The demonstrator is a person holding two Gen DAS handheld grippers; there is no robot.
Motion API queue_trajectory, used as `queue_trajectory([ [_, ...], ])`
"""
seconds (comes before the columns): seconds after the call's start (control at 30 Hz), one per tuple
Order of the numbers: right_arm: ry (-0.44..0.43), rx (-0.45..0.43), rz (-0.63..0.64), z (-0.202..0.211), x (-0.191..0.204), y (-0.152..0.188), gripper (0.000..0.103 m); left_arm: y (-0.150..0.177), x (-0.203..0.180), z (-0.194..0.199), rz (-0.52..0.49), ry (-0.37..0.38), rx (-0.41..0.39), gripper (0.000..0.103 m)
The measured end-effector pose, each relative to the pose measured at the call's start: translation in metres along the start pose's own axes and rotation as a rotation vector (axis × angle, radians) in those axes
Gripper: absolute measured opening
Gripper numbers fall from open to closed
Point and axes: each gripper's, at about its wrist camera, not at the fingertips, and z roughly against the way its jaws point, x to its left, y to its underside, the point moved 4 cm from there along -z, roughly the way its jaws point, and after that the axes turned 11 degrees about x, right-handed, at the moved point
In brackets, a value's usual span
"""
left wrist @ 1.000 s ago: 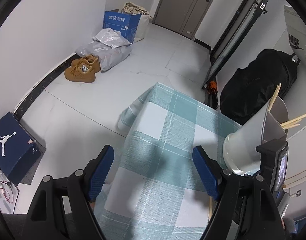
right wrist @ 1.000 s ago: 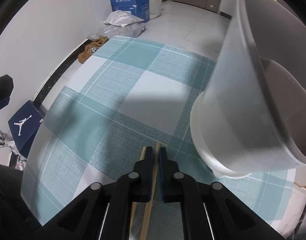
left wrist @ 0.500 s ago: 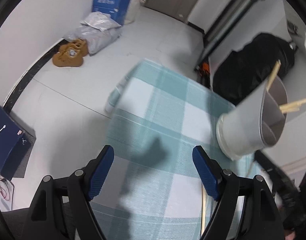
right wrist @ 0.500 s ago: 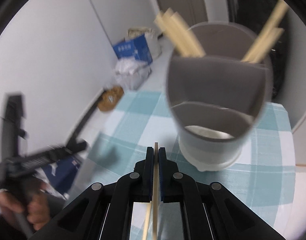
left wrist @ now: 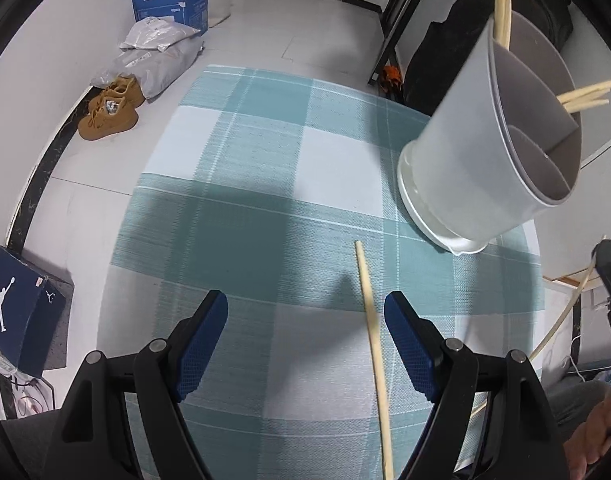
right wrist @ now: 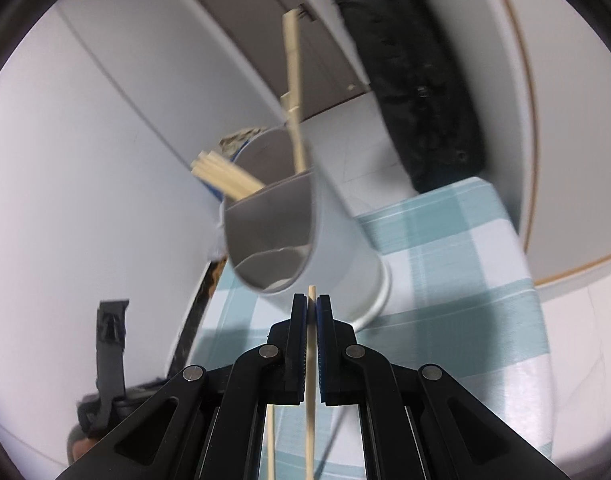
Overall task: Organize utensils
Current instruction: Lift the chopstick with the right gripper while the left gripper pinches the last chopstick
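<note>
A grey divided utensil holder (left wrist: 501, 152) stands on the checked teal tablecloth (left wrist: 265, 184) with several chopsticks in its compartments. One loose chopstick (left wrist: 371, 328) lies on the cloth between my left fingers. My left gripper (left wrist: 307, 340) is open and empty above the cloth. My right gripper (right wrist: 312, 304) is shut on a chopstick (right wrist: 310, 380), raised just in front of the holder (right wrist: 305, 236), whose mouth faces me. The loose chopstick (right wrist: 270, 440) also shows below in the right wrist view.
On the floor to the left are brown shoes (left wrist: 111, 108), grey parcels (left wrist: 157, 48), a blue carton (left wrist: 171, 0) and a dark shoe box (left wrist: 17, 312). A black bag (left wrist: 445, 44) stands behind the table.
My right gripper lifted its chopstick off the cloth and swung up toward the holder's mouth. My left gripper moved forward over the table, bringing the loose chopstick between its fingers.
</note>
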Motion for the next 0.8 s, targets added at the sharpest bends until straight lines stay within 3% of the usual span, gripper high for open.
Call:
queue_trajectory([
  [0.2,0.002,-0.033,-0.11,0.012,-0.028,0.003,0.004,-0.003,-0.012,-0.006,-0.017,-0.022,0.01,0.077],
  [0.43,-0.037,-0.013,-0.282,0.014,-0.07,0.006,0.004,-0.003,-0.026,-0.019,-0.057,-0.05,0.059,0.077],
  [0.73,-0.017,-0.059,-0.33,0.025,-0.088,0.002,0.004,-0.006,-0.03,-0.027,-0.063,-0.069,0.083,0.077],
  [0.8,-0.006,-0.077,-0.328,0.028,-0.089,0.001,0.004,-0.008,-0.033,-0.028,-0.067,-0.082,0.086,0.073],
])
